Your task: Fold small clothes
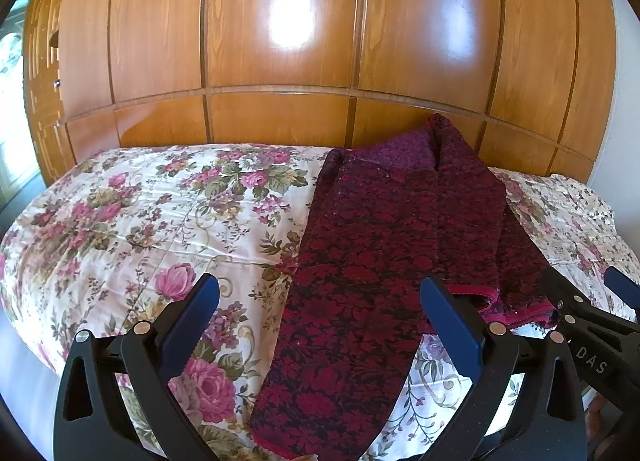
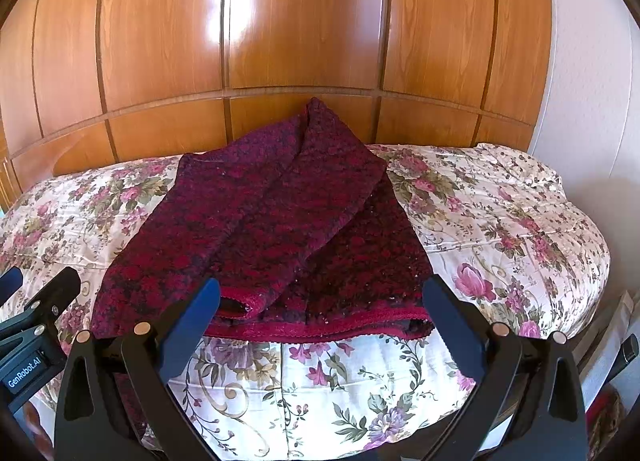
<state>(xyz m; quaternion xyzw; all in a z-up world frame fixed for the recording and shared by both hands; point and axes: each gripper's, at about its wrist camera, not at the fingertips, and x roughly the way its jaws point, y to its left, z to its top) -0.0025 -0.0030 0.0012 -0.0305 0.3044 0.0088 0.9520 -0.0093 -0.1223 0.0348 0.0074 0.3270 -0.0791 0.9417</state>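
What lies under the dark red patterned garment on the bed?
Under the dark red patterned garment lies the floral white bedspread, showing all around it. The garment's folded layers overlap, so whatever sits beneath or between them is covered.

One dark red patterned garment (image 2: 280,221) is counted, lying on one bed covered by one floral bedspread (image 2: 500,221). On the garment, two narrower folded panels can be made out on top of a wider layer in the right wrist view, and two hemmed edges are seen at its near end. Two grippers are counted: the left gripper (image 1: 320,301) and the right gripper (image 2: 322,301). Two blue-padded fingers (image 2: 192,325) are seen on each, four in all. One wooden panelled wardrobe front (image 2: 304,21) is seen behind the bed, and two bright light reflections are counted on it in the left wrist view.
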